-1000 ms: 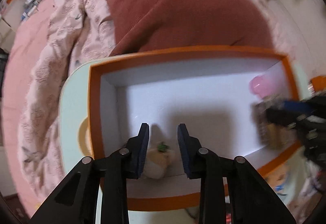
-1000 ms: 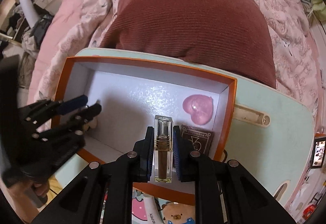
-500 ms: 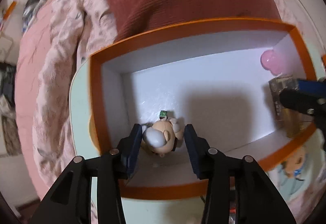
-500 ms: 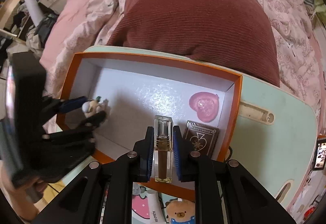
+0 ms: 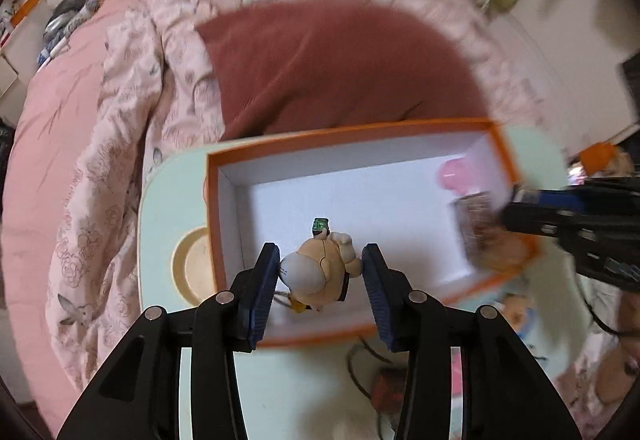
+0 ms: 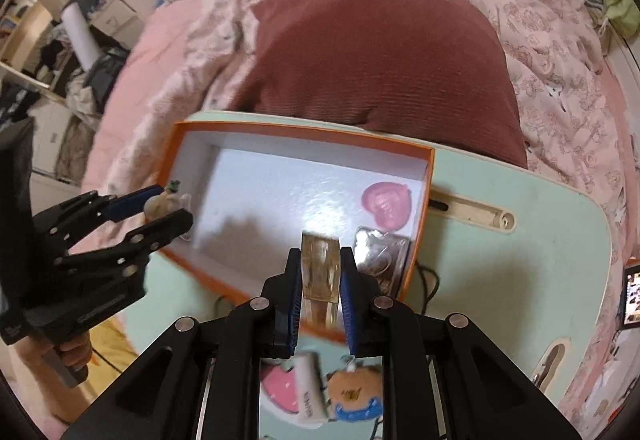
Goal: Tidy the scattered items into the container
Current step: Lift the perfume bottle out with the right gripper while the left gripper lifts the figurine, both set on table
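Observation:
An orange box (image 5: pixel 352 129) with a white inside stands on a mint-green lap table (image 6: pixel 520 240). My left gripper (image 5: pixel 320 252) is shut on a small cream figurine (image 5: pixel 320 272) with a green top, held above the box's left end. The right wrist view shows that left gripper (image 6: pixel 172 203) and figurine (image 6: pixel 166 199) over the box's (image 6: pixel 304 131) left wall. My right gripper (image 6: pixel 320 251) is shut on a clear bottle of amber liquid (image 6: pixel 320 272), over the near right part of the box. A pink heart (image 6: pixel 387 204) and a dark card pack (image 6: pixel 382 254) lie inside.
A maroon pillow (image 6: pixel 376 59) and a pink floral duvet (image 5: pixel 120 159) lie behind the table. A round cup recess (image 5: pixel 192 268) sits left of the box. A white tube (image 6: pixel 310 392), a bear charm (image 6: pixel 352 392) and a cable (image 5: pixel 360 372) lie on the near side.
The left jaws widened, closed on the figurine in the box and rose with it. The right gripper also rose, still holding the bottle. The box looks smaller in both views.

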A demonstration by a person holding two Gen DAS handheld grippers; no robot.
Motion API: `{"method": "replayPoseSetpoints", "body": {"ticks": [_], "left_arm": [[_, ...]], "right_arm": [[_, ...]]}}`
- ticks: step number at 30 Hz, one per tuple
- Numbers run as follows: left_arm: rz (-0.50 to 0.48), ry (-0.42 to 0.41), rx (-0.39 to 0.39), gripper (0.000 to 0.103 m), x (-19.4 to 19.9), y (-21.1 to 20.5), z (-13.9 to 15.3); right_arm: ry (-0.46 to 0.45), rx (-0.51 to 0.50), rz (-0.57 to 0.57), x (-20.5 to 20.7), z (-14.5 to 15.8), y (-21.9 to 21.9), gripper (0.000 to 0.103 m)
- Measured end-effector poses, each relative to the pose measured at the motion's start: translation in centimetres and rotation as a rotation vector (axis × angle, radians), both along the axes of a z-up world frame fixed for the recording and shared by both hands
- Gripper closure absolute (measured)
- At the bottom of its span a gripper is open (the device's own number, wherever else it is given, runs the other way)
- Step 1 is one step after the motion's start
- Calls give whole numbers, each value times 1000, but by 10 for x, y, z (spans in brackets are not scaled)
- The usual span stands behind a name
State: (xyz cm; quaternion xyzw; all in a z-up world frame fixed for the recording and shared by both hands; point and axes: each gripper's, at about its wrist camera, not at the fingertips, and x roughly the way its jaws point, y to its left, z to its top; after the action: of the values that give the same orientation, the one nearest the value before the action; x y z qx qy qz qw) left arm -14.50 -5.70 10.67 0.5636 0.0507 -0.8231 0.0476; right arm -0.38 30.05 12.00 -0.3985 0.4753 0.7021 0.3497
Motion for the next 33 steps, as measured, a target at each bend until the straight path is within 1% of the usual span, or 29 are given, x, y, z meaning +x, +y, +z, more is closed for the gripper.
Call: {"method": "replayPoseSetpoints", "body": {"ticks": [2, 4, 9, 12, 16, 19, 21, 24, 27, 30, 33], "left_arm": [[-34, 38, 42, 59, 16, 6, 13], [-67, 45, 55, 59, 32, 12, 16], [-87, 37, 90, 59, 64, 14, 0], [-85, 25, 102, 59, 78, 17, -14], [-90, 11, 108, 59, 88, 20, -30], [-87, -5, 116, 59, 87, 23, -42], [-93, -13, 109, 59, 86, 24, -48], [-96, -37, 100, 59, 81, 24, -58], [-84, -41, 107, 59, 79, 21, -60], [-68, -29, 103, 59, 78, 19, -53], [-75, -12, 89, 58, 77, 20, -43]], "right_arm": [[14, 26, 23, 0, 12, -14, 86], [13, 36, 63, -2, 19, -31, 86], [26, 49, 140, -3, 18, -72, 86], [20, 42, 166, -1, 5, -90, 86], [8, 2, 173, -1, -23, -103, 86], [28, -51, 175, -4, -43, -104, 86], [33, -58, 182, -7, -51, -107, 86], [14, -56, 208, -12, -57, -113, 86], [16, -39, 218, -10, -53, -115, 86], [35, 0, 200, 1, -36, -112, 86], [36, 31, 166, 11, -22, -106, 86]]}}
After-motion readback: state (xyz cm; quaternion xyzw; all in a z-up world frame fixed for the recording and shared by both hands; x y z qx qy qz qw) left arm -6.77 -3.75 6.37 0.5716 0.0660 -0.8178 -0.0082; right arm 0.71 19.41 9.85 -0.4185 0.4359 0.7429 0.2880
